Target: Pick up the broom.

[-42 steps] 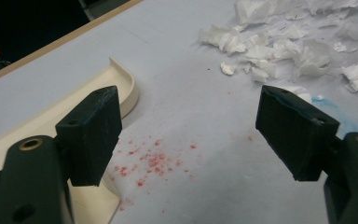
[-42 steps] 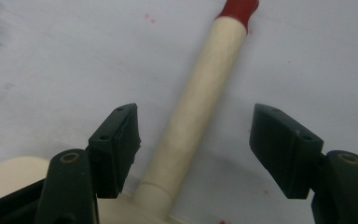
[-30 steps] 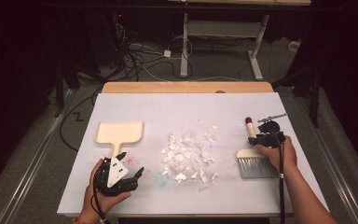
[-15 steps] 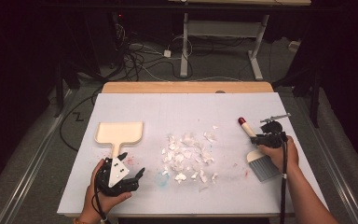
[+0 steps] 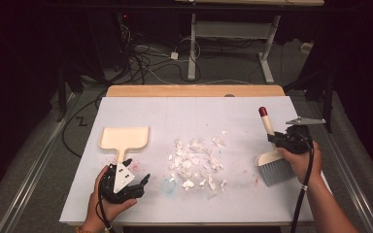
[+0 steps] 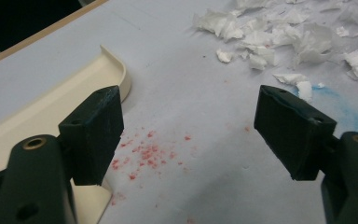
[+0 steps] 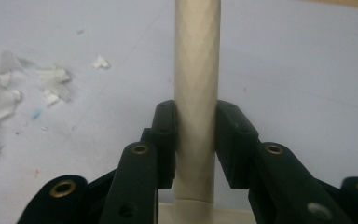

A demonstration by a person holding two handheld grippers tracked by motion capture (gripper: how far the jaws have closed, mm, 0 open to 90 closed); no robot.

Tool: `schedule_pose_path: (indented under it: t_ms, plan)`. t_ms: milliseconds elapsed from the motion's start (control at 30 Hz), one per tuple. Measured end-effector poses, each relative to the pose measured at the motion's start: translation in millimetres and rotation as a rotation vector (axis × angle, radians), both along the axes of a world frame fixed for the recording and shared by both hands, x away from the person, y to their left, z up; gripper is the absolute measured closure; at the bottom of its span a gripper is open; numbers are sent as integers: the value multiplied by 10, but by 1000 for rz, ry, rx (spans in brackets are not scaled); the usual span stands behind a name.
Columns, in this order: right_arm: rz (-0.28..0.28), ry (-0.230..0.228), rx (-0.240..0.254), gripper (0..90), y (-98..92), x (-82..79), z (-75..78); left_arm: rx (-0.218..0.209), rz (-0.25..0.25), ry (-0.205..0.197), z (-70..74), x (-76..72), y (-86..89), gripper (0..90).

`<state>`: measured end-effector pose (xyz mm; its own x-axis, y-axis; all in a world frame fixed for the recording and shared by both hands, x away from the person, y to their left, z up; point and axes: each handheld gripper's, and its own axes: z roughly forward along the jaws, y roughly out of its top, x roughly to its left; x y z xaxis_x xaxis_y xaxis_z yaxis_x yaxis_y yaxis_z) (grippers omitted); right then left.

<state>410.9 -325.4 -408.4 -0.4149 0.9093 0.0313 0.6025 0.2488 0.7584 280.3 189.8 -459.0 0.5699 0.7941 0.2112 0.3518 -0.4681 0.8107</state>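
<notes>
Two black jaws of the right gripper (image 7: 195,140) are pinched on the round cream handle of a small hand brush (image 5: 272,155), one pad on each side of the shaft; they have just been closing onto it. In the high view the right gripper (image 5: 278,141) sits at the right side of the surface, the brush handle rising away from the person and ending in a dark red tip, the grey bristles pointing back toward the person's right hand (image 5: 298,160). Bristles look lifted just off the surface, though the angle is too poor to be sure.

Left gripper (image 6: 189,135): jaws spread wide, nothing between them. Below the gap lies bare white surface (image 6: 205,182) with a scatter of red specks. The left-hand jaw in that view stands over the edge of the flat cream plastic dustpan (image 6: 51,112). From above, the dustpan (image 5: 125,138) lies at the left with its handle pointing toward the left gripper (image 5: 138,182), held low in the person's left hand (image 5: 108,201).

Between the two grippers, mid-surface, is a loose pile of torn white paper scraps (image 5: 196,160), beside a faint blue smudge.
</notes>
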Motion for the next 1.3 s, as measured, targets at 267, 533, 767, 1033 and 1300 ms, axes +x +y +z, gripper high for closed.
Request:
schedule_pose_path:
  t_ms: [267,533,767,1033,1300]
  plan:
    - [2,-111,41,718,23,-172,187,-13,-21,10,33,13,-176,249]
    - [37,-179,55,719,139,-297,318,-12,-54,-7,65,4,-265,249]
    - [46,-237,108,718,270,-446,435,-108,-109,3,281,6,-612,271]
    - [104,-282,114,718,536,-611,490,-202,-310,5,553,-22,-1349,265]
    - [163,-320,133,719,774,-776,536,-230,-364,34,591,84,-1845,266]
